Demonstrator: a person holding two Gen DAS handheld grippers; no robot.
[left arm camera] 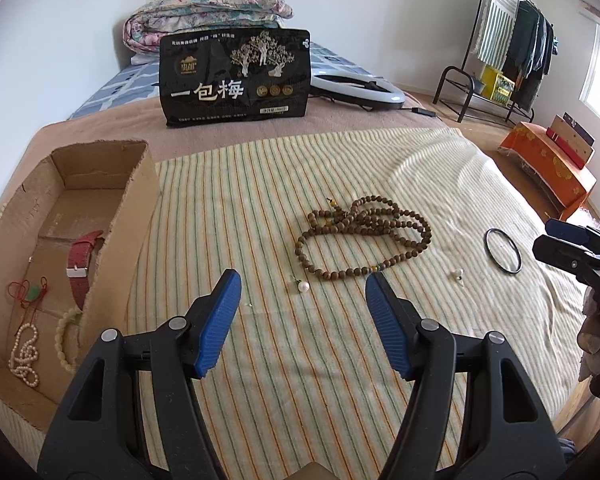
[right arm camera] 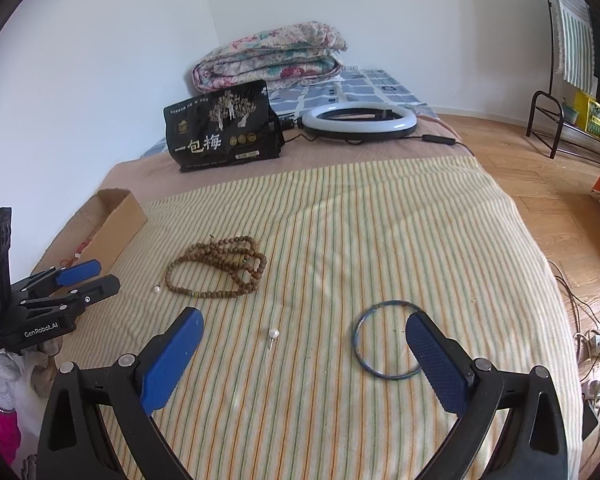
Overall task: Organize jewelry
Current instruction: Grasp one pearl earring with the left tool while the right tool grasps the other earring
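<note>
Brown wooden bead necklace point(left arm camera: 364, 236) lies bunched in loose loops on the striped blanket point(left arm camera: 300, 360) on the bed, a few amber beads mixed in; its long axis runs roughly left-right in the left wrist view, one big loop sagging toward the camera. Small pearl earring point(left arm camera: 302, 287) sits just beside that loop, stud post too small to tell direction. Second pearl earring point(right arm camera: 273, 334) lies apart, post pointing toward the camera in the right wrist view. Dark thin bangle point(right arm camera: 388, 339) lies flat, near the right tongs point(right arm camera: 302, 328); one blue finger overlaps its rim in view. Cardboard box point(left arm camera: 140, 216) at left holds a red watch strap point(left arm camera: 82, 264), a pearl strand point(left arm camera: 24, 354), a cream bead bracelet point(left arm camera: 66, 332) and a red cord pendant point(left arm camera: 30, 292). Left tongs point(left arm camera: 302, 284) spread wide, empty, above the blanket. Right tongs also spread wide, holding nothing.
</note>
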